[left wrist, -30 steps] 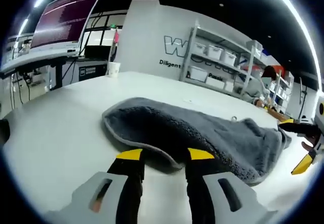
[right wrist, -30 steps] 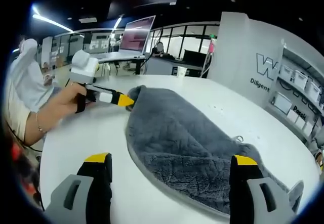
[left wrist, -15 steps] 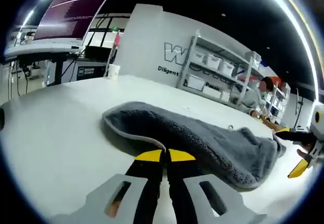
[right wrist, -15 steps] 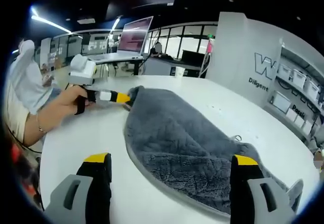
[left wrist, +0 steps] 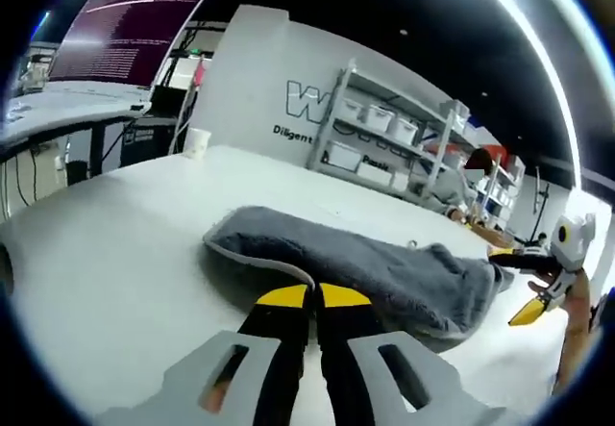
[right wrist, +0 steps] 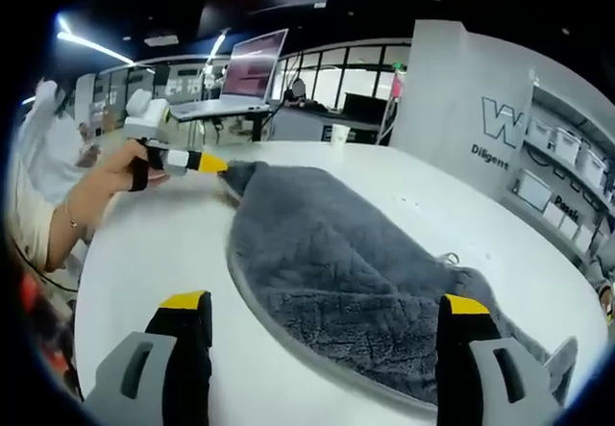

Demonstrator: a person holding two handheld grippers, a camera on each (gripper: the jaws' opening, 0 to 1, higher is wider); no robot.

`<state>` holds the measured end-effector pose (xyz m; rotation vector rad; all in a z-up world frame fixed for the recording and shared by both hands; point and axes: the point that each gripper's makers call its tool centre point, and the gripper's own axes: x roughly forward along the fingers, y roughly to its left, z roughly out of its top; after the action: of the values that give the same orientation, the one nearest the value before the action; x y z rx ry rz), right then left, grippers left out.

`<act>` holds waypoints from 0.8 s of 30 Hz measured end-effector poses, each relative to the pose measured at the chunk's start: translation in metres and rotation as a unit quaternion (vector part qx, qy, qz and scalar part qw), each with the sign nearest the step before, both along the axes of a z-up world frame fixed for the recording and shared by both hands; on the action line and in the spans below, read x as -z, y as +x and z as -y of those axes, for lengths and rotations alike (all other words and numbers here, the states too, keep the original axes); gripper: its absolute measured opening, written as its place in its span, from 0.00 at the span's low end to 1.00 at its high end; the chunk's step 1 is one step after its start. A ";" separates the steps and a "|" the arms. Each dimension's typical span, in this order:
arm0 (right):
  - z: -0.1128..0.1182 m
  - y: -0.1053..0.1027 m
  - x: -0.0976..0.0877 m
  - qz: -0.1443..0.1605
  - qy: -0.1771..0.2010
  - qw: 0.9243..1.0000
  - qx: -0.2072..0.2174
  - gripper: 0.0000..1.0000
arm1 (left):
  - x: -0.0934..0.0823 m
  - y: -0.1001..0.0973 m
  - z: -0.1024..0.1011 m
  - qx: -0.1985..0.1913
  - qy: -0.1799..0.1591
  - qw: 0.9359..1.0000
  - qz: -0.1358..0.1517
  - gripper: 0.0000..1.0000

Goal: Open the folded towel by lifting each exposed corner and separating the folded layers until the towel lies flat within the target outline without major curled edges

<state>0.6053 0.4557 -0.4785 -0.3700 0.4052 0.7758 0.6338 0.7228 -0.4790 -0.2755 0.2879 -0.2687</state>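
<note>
Towel [right wrist: 356, 272] long axis runs L claw [left wrist: 309, 296] (pinching corner) to R claw [right wrist: 327, 306], wide.

Grey fleecy towel [right wrist: 356, 272] lies folded, one corner lifted.

I count one grey towel [right wrist: 356, 272] on one white table [right wrist: 163, 253]. Two grippers: my left [left wrist: 308, 296] and my right [right wrist: 327, 303]. One paper cup [left wrist: 197, 141] at the far edge, one big monitor [left wrist: 125, 22] on a desk, and one shelf rack [left wrist: 404, 147] holding several white bins.
</note>
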 end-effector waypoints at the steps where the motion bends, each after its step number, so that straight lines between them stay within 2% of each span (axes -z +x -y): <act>1: 0.000 0.000 0.000 0.000 0.000 1.000 0.000 0.98 | 0.000 -0.001 -0.002 0.004 0.005 1.000 -0.001 0.01; 8: 0.001 0.000 0.002 -0.002 -0.001 1.000 0.003 0.98 | 0.002 -0.013 -0.011 0.037 0.035 0.999 -0.015 0.01; 10: 0.001 0.000 0.002 -0.003 -0.002 1.000 0.003 0.98 | 0.005 -0.016 -0.015 0.041 0.053 0.998 -0.022 0.01; 12: 0.001 0.000 0.002 -0.003 -0.003 1.000 0.002 0.98 | 0.008 -0.019 -0.019 0.052 0.077 0.995 -0.035 0.01; 15: 0.001 0.000 0.002 -0.003 -0.004 1.000 0.001 0.98 | 0.011 -0.020 -0.021 0.061 0.078 0.994 -0.042 0.01; 24: 0.001 0.000 0.004 -0.005 -0.008 1.000 0.001 0.98 | 0.023 -0.029 -0.042 0.069 0.140 0.985 -0.076 0.01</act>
<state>0.6051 0.4546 -0.4826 -0.3804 0.4219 0.7724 0.6047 0.7646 -0.5017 0.0020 0.4921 -0.3414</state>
